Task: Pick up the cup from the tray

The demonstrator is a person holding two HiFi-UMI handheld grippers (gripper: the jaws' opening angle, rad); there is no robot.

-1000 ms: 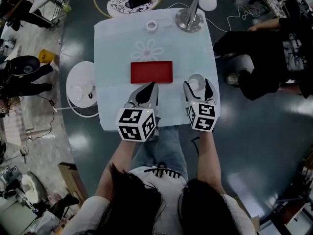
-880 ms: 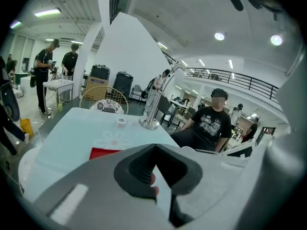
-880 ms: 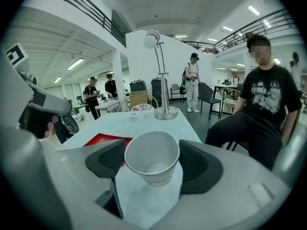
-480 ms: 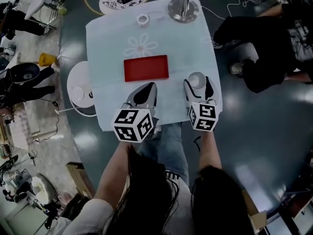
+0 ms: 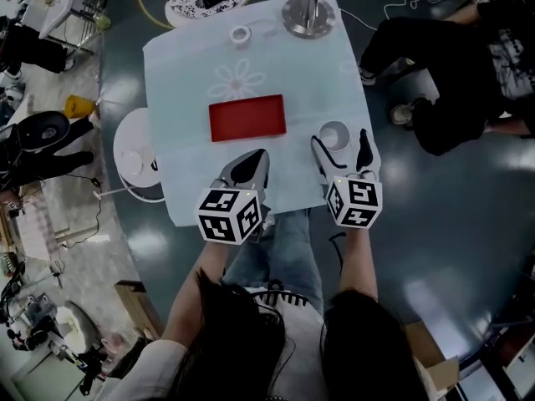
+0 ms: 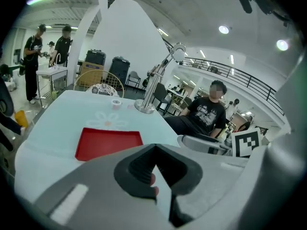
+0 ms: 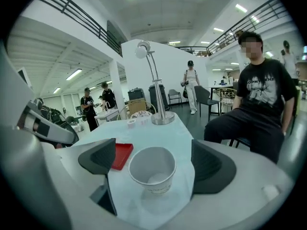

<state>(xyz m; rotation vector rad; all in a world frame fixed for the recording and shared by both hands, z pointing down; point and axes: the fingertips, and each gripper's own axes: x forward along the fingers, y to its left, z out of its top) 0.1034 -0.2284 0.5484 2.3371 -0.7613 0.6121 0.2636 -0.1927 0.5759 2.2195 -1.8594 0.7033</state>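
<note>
A white paper cup (image 5: 333, 134) stands upright on the pale table (image 5: 184, 65), to the right of the empty red tray (image 5: 247, 117). My right gripper (image 5: 340, 145) is open around the cup. In the right gripper view the cup (image 7: 152, 169) sits between the pads with a gap on each side, and my right gripper (image 7: 153, 163) does not touch it. The red tray (image 7: 123, 154) shows behind the left pad. My left gripper (image 5: 249, 162) is shut and empty just below the tray. The left gripper view has my left gripper (image 6: 154, 180) shut in front of the tray (image 6: 109, 143).
A desk lamp's metal base (image 5: 308, 15) and a small white ring (image 5: 241, 34) stand at the table's far end. A round white stool (image 5: 138, 149) is left of the table. A seated person (image 5: 456, 57) is close on the right. Both grippers hover at the table's near edge.
The right gripper's jaws stand a little wider apart around the cup than before. The cup and tray have kept their places. The left gripper has stayed shut below the tray.
</note>
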